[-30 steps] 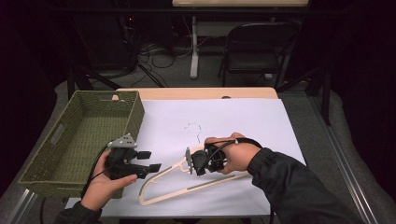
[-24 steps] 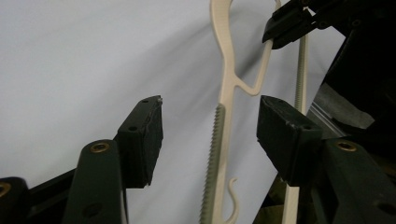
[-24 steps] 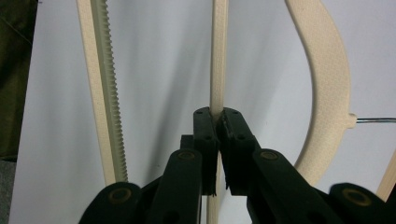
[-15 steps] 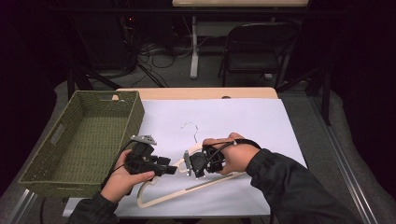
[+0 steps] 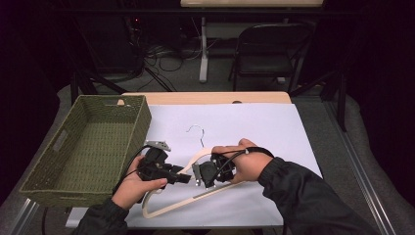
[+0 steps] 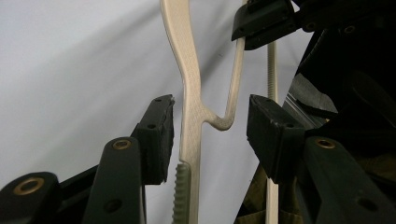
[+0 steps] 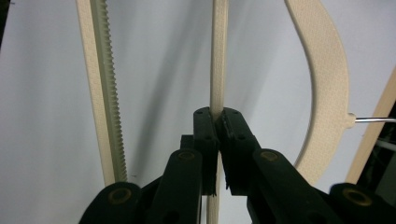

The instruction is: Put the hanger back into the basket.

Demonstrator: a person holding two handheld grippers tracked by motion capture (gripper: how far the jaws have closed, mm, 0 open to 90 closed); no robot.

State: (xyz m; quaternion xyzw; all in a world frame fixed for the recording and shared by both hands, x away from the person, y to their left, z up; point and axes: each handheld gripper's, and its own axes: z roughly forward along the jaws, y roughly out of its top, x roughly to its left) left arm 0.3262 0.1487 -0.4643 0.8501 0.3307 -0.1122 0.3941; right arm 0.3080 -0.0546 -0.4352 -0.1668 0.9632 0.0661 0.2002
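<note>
A cream plastic hanger [image 5: 166, 209] with a metal hook [image 5: 195, 131] lies on the white sheet at the table's front. My right gripper [image 5: 199, 174] is shut on one of its thin bars [image 7: 218, 56], with the pads pressed on both sides. The ribbed bottom bar [image 7: 105, 93] and the curved shoulder [image 7: 327, 70] lie to either side of that bar. From the left, my left gripper [image 5: 185, 177] faces it, tip to tip. It is open, and the hanger's arm [image 6: 191, 116] runs between its pads [image 6: 159, 140] close to the left one, not clamped.
A green woven basket [image 5: 142, 122] stands at the left edge of the table, just beside the left hand. The white sheet [image 5: 254, 127] spreads behind and to the right of the hanger. A folding chair [image 5: 274, 49] and cables are on the floor beyond the table.
My left gripper has moved right, from beside the basket to the hanger, and now straddles its arm. The right gripper has kept its hold and barely moved.
</note>
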